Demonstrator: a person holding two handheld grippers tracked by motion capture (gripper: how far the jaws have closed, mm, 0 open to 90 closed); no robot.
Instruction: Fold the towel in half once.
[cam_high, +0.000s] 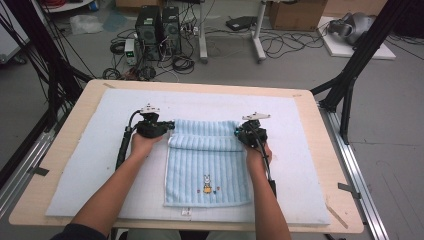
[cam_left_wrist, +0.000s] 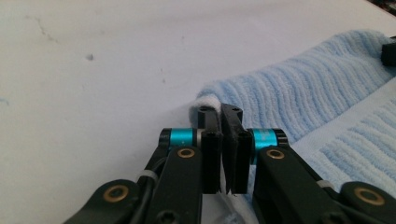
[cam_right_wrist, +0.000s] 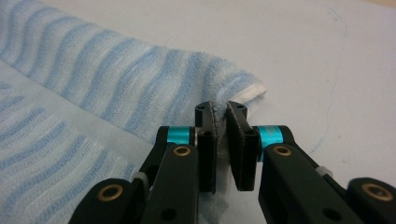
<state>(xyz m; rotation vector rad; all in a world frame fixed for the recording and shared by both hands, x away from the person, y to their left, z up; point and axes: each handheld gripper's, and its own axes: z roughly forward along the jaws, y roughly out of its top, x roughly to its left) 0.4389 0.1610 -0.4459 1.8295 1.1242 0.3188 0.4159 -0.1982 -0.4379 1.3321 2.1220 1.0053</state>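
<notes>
A light blue striped towel (cam_high: 207, 165) with a small rabbit picture lies on the white mat (cam_high: 90, 165), its far part folded back toward me. My left gripper (cam_high: 167, 131) is shut on the towel's left folded corner (cam_left_wrist: 208, 100). My right gripper (cam_high: 239, 134) holds the right folded corner (cam_right_wrist: 243, 88), jaws shut on the cloth. In the left gripper view the towel (cam_left_wrist: 317, 93) runs off to the right. In the right gripper view the towel (cam_right_wrist: 93, 93) spreads to the left.
The mat covers a wooden table (cam_high: 330, 165). Bare mat lies to the left, right and behind the towel. On the floor beyond the table stand computer towers (cam_high: 157, 25), cables and a cardboard box (cam_high: 295, 15). Black frame legs (cam_high: 355, 65) flank the table.
</notes>
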